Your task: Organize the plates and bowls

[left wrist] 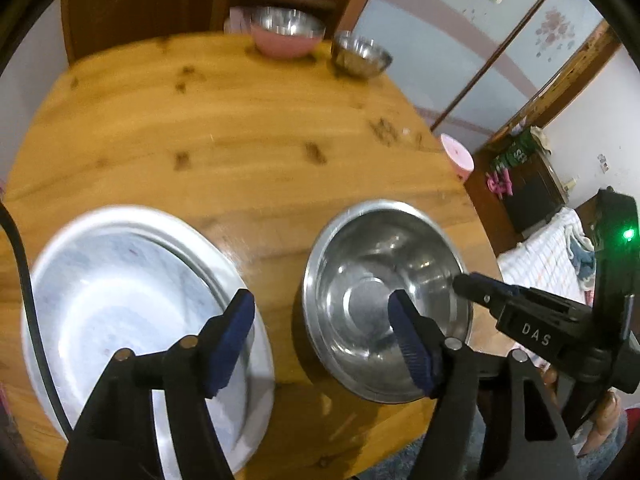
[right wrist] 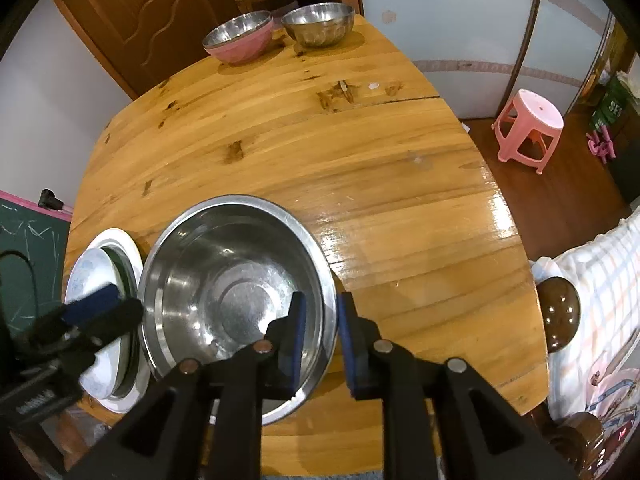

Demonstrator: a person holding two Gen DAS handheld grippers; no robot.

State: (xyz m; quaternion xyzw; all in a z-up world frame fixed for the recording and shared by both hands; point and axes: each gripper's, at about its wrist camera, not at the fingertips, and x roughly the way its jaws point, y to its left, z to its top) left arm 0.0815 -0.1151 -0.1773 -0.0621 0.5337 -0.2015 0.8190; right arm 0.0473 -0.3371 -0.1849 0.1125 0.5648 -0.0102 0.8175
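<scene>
A large steel bowl (right wrist: 224,280) sits near the front edge of the round wooden table (right wrist: 360,168). My right gripper (right wrist: 320,340) straddles its right rim, one finger inside and one outside, closed on the rim. The bowl also shows in the left wrist view (left wrist: 380,292). My left gripper (left wrist: 320,340) is open, hovering between the bowl and a white plate (left wrist: 120,300) holding a marbled plate. The white plate shows left of the bowl in the right wrist view (right wrist: 120,248). My right gripper also shows in the left wrist view (left wrist: 464,280).
At the table's far edge stand a pink bowl with a steel bowl inside (right wrist: 240,38) and a steel bowl (right wrist: 318,26). A pink stool (right wrist: 528,128) stands on the floor to the right. A chair knob (right wrist: 558,312) and checked cloth are at right.
</scene>
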